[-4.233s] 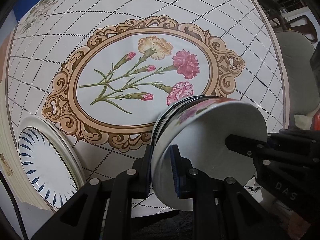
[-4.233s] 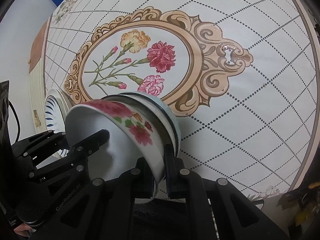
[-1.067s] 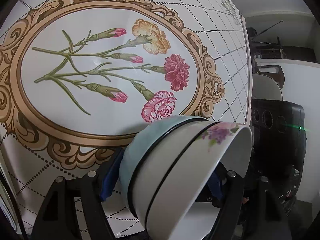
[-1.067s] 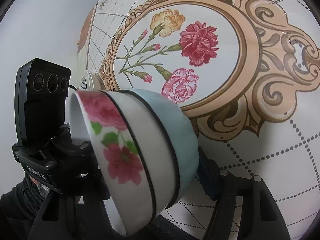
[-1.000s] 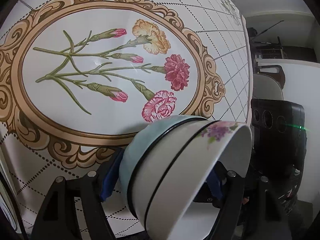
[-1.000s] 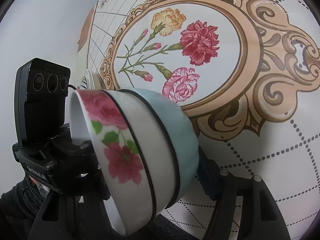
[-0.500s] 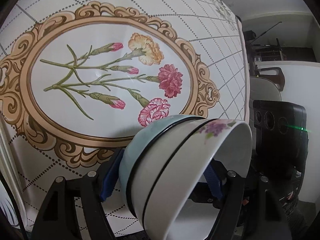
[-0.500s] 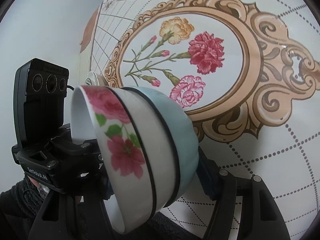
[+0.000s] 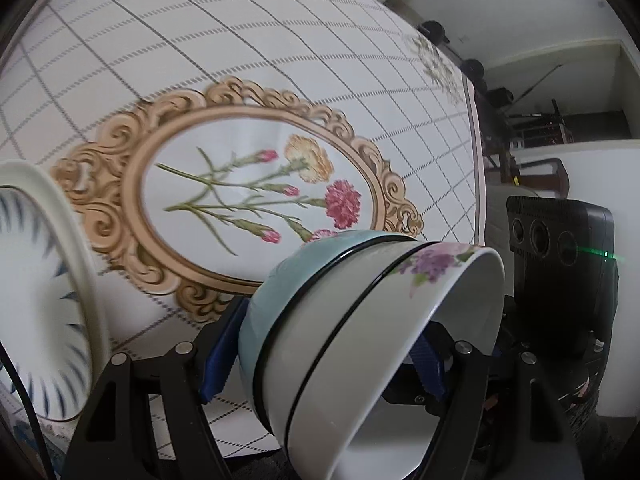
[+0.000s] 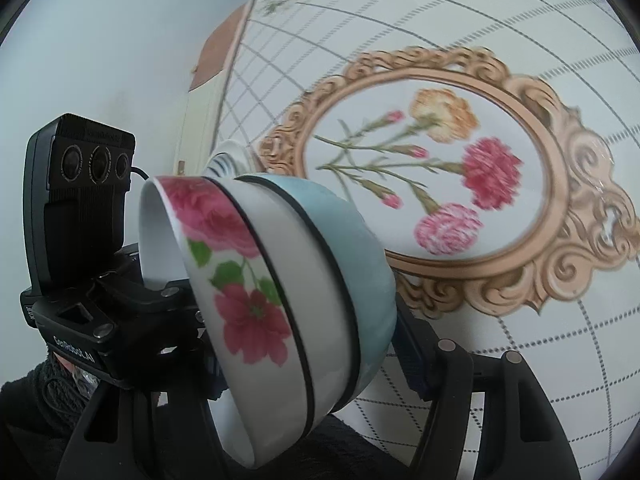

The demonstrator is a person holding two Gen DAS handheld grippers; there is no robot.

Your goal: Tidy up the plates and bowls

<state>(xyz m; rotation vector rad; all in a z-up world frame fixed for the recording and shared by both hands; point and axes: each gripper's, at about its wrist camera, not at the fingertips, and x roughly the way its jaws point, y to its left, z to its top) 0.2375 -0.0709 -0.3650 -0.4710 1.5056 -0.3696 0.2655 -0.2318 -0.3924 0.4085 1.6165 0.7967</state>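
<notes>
Both hand-held grippers clamp the nested bowl stack (image 9: 360, 344) from opposite sides, left hand-held gripper (image 9: 320, 356) and right hand-held gripper (image 10: 308, 356), tilted above the counter (image 9: 280, 60). I'd level it, keep pressure equal, and lower clear of the blue-patterned plate (image 9: 44, 300).

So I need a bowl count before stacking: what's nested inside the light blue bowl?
Inside the light blue bowl sits a black-rimmed white bowl, holding a floral bowl. Both grippers clamp the stack. Their inner bottoms are hidden, so contents are unknown.
</notes>
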